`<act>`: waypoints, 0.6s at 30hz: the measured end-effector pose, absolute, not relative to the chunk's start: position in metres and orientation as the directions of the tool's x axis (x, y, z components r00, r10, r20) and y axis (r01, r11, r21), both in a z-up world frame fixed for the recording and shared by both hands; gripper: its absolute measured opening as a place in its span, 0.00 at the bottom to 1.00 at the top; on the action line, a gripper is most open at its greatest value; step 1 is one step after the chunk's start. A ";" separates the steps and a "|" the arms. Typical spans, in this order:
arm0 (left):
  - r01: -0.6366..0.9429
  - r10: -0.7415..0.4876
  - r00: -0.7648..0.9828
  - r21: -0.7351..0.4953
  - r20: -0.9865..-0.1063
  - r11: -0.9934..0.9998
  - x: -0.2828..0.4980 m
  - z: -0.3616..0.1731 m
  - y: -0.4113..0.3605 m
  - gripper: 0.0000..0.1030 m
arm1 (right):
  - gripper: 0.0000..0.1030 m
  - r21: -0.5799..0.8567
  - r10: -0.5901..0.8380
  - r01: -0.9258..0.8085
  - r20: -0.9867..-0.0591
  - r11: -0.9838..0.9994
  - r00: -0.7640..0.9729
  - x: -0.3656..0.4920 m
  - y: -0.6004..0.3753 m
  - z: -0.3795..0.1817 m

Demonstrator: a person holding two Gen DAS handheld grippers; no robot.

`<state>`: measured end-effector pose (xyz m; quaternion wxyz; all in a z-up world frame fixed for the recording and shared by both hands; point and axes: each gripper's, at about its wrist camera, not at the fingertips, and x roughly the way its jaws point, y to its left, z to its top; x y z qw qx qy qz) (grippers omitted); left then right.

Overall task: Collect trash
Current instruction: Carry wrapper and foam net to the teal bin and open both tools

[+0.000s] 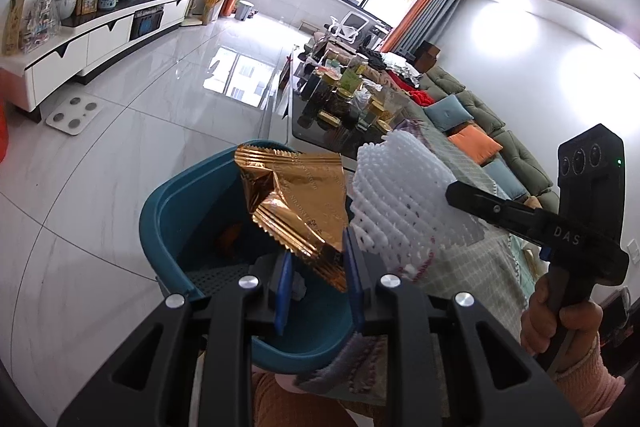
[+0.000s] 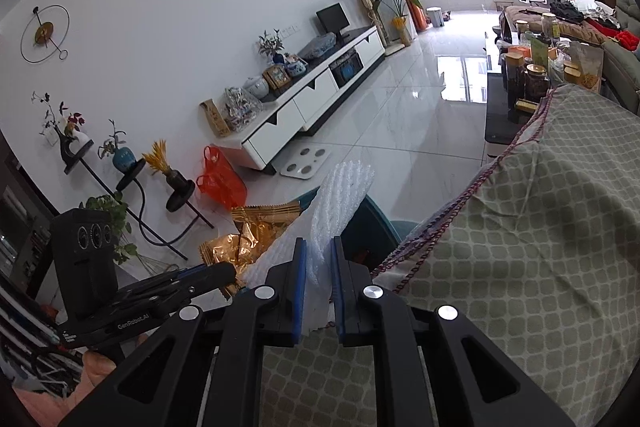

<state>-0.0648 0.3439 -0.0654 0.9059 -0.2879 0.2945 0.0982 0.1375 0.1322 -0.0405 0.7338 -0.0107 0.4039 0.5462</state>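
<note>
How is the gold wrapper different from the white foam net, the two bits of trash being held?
The gold wrapper is shiny, crinkled foil with zigzag edges; the white foam net is matte, soft open mesh. The wrapper sits in the left gripper, the net in the right gripper. Both are clamped and held near the teal bin.

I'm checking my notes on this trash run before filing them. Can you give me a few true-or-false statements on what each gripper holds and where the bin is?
1. The left gripper grips a gold foil wrapper. True.
2. The right gripper is empty. False: it is shut on a white foam fruit net.
3. The wrapper hangs above a teal bin. True.
4. The bin stands on the checked tablecloth. False: it is on the floor beside the cloth.
</note>
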 end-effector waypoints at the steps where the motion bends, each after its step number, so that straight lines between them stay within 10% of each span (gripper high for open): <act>1: -0.352 0.012 0.804 -0.460 -0.594 0.815 -0.064 -0.065 0.343 0.24 | 0.12 0.423 0.789 -0.810 -0.609 0.406 0.078 0.137 0.135 -0.041; 18: -0.401 0.028 0.755 -0.427 -0.655 0.811 -0.046 -0.087 0.350 0.24 | 0.17 0.406 0.726 -0.809 -0.686 0.425 0.037 0.139 0.169 -0.063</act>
